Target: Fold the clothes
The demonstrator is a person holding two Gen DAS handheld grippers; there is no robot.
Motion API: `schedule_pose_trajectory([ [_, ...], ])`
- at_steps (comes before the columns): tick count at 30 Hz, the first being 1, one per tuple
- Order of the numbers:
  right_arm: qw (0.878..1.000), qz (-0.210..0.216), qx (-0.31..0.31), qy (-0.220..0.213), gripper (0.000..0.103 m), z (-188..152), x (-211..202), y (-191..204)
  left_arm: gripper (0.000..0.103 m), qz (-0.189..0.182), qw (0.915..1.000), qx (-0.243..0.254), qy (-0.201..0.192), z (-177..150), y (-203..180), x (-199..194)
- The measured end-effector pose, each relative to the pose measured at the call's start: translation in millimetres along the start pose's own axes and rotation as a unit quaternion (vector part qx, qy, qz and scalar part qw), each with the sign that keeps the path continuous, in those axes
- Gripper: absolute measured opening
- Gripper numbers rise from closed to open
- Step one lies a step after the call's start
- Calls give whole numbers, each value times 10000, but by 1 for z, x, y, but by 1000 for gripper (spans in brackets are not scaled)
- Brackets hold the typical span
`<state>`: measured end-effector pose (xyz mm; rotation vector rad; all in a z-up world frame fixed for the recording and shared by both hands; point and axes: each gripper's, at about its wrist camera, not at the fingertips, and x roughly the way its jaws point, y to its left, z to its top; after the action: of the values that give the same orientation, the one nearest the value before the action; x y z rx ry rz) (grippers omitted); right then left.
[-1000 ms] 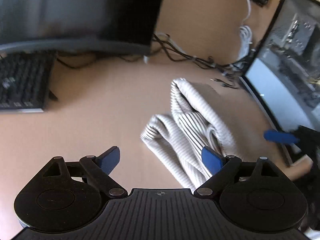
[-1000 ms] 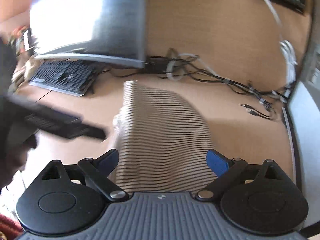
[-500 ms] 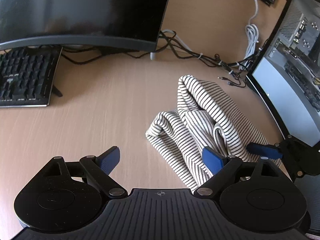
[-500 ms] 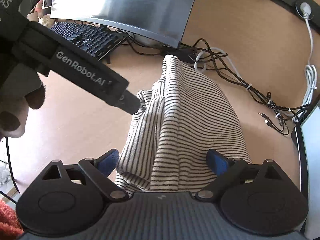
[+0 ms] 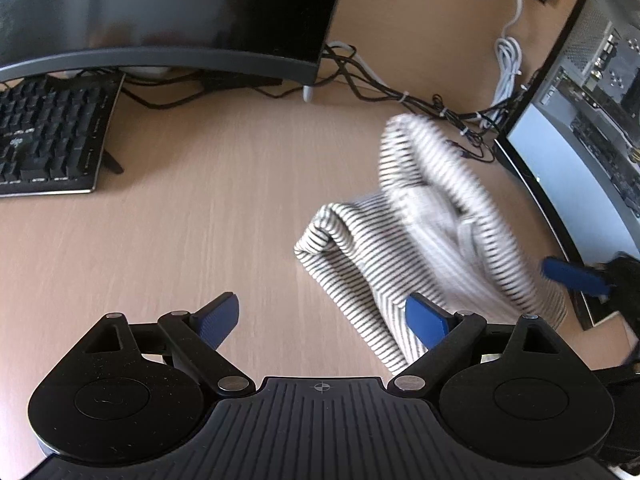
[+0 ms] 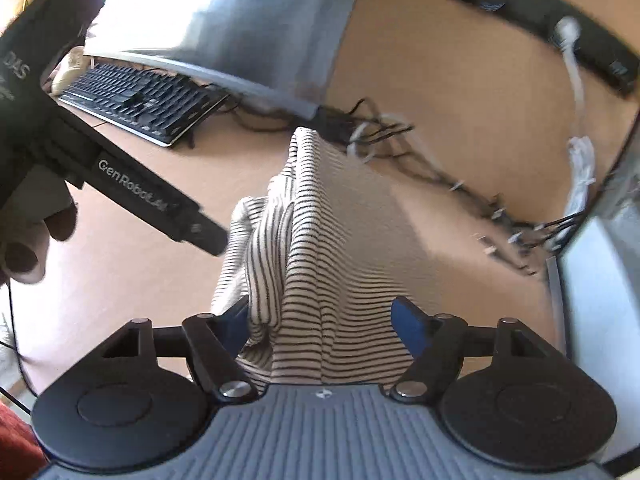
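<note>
A white garment with thin black stripes [image 5: 420, 232] lies bunched on the wooden desk [image 5: 200, 220], right of centre. My left gripper [image 5: 320, 316] is open just short of its near-left edge, and only its right finger [image 5: 424, 316] touches the cloth. In the right wrist view the striped garment [image 6: 320, 280] rises in a fold between the fingers of my right gripper [image 6: 322, 320]. Those fingers press on the bunch from both sides. One blue finger of the right gripper [image 5: 576, 276] shows beside the cloth's right edge.
A curved dark monitor [image 5: 160, 20] and a black keyboard [image 5: 48, 140] stand at the back left. A tangle of cables [image 5: 420, 100] runs behind the garment. A second screen [image 5: 580, 160] borders the right side. A hand [image 6: 28, 248] holds the left gripper's black housing [image 6: 140, 196].
My right gripper's fingers have drawn closer together around the bunched cloth. The garment's far fold has lifted and blurs with motion. My left gripper has stayed open in nearly the same spot.
</note>
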<state>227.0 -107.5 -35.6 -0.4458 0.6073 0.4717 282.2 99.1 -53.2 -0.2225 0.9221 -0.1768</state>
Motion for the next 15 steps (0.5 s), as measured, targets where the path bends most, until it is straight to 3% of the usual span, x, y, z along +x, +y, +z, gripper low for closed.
schedule_pose_trajectory([
  [7, 9985, -137, -522, -81, 74, -6, 25, 27, 89, -87, 10000, -17, 44, 0, -2, 2],
  [8, 9978, -206, -618, -121, 69, -7, 26, 27, 86, -111, 9999, -4, 49, 0, -3, 2],
  [10, 9967, -285, -734, -207, 43, -9, 22, 25, 82, -166, 9999, -24, 25, 0, -5, 2],
  [11, 9957, -370, -813, -265, 41, -11, 14, 24, 81, -205, 9998, -52, 14, -1, -6, 2],
  [14, 9866, -879, -1322, -379, 48, -20, 11, 30, 72, -529, 9982, -218, 191, -4, -9, 11],
  [15, 9843, -1006, -1399, -382, 63, -24, 17, 31, 67, -651, 9971, -277, 264, -5, -11, 15],
])
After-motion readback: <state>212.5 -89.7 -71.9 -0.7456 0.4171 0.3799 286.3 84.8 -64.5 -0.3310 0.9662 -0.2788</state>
